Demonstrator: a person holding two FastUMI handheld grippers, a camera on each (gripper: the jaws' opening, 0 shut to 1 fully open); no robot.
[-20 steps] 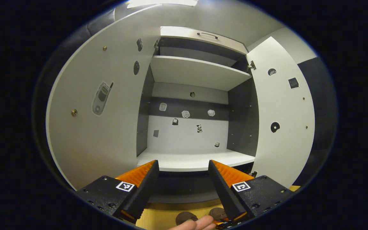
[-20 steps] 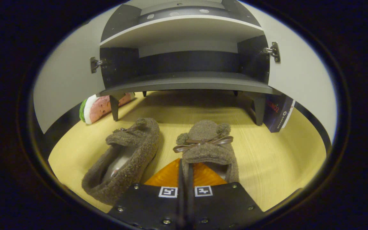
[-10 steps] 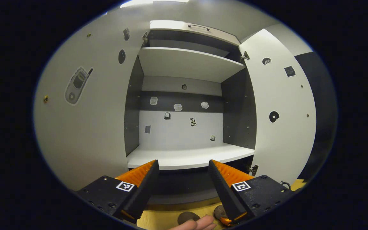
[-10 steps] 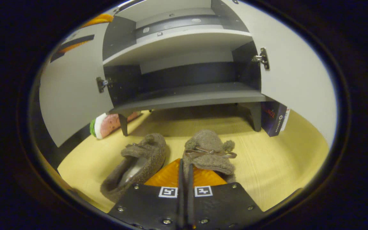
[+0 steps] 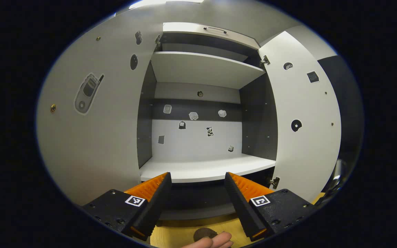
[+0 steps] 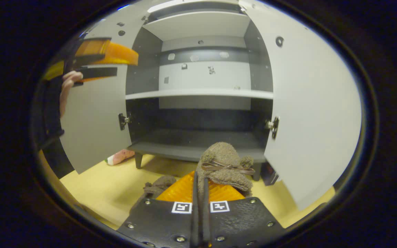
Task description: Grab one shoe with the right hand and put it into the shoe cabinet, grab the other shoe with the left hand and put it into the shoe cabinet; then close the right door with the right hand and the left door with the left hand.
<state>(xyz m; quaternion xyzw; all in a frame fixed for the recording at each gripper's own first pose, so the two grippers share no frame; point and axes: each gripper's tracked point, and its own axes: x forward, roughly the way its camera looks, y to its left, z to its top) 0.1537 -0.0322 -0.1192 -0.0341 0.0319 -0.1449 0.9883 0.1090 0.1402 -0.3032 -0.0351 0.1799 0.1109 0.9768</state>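
Right claw: the right claw (image 6: pixel 198 179) is sitting with its two fingers pressed together on the heel edge of a fuzzy brown slipper with a thin brown bow (image 6: pixel 223 165), holding it clear of the pale wooden floor (image 6: pixel 98 189) in front of the cabinet's bottom compartment.

Left claw: the left claw (image 5: pixel 197 187) is hovering with its fingers wide apart and nothing between them, pointing at the middle white shelf (image 5: pixel 205 168); in the right gripper view it is showing at upper left (image 6: pixel 95 65), with a hand (image 6: pixel 67 86) gripping it.

Other shoe: the second fuzzy brown slipper (image 6: pixel 157 184) is lying on the floor, just left of the held one and lower; in the left gripper view a bit of it (image 5: pixel 203 233) is peeking out below the claw, beside fingertips of a hand (image 5: pixel 215 241).

Cabinet: the grey-and-white shoe cabinet (image 6: pixel 202 93) is standing with both doors swung open, the left door (image 5: pixel 95 131) and the right door (image 5: pixel 305 124) flanking the shelves; small stickers are dotting the back panel.

Beside the cabinet: a watermelon-slice plush (image 6: pixel 119 156) is lying on the floor by the left leg.
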